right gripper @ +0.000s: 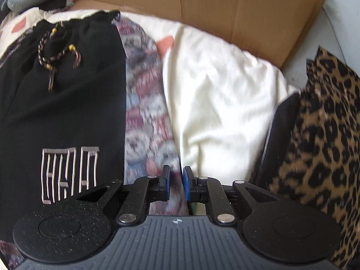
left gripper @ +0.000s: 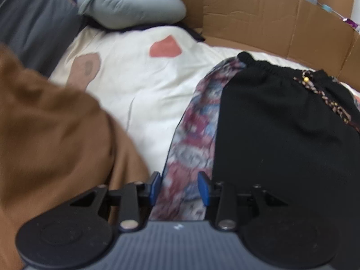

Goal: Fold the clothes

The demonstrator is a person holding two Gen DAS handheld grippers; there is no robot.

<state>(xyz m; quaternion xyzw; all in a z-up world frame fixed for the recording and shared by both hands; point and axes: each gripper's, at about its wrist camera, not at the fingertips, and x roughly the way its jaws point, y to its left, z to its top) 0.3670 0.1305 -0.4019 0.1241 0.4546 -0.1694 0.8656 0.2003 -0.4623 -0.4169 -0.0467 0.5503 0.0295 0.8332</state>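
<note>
A brown garment [left gripper: 51,121] is filling the near left of the left wrist view, blurred, beside a grey cushion [left gripper: 29,22] at the far left. A grey curved pillow [left gripper: 132,9] is lying at the far end of the cream bedspread [left gripper: 135,85], which is covering the bed and showing a pink patch [left gripper: 165,47]. A cardboard wall [left gripper: 258,15] is standing along the far side.

The left gripper [left gripper: 180,187] is hovering released, its blue pads well apart, with the patterned side panel [left gripper: 195,123] of the trousers showing between them; whether the pads are touching the cloth cannot be told. The black trousers [left gripper: 281,123] are lying flat on the bedspread to the right, elastic waistband far, with a braided drawstring [right gripper: 54,51] resting on the front and an embroidered emblem [right gripper: 69,175] nearer.

The right gripper [right gripper: 176,185] is sitting at the trousers' right edge, its pads nearly closed with a narrow gap over the panel's edge; whether it is pinching the fabric cannot be told. At the far right a leopard-print cloth [right gripper: 324,139] is lying beside a dark item [right gripper: 281,139].
</note>
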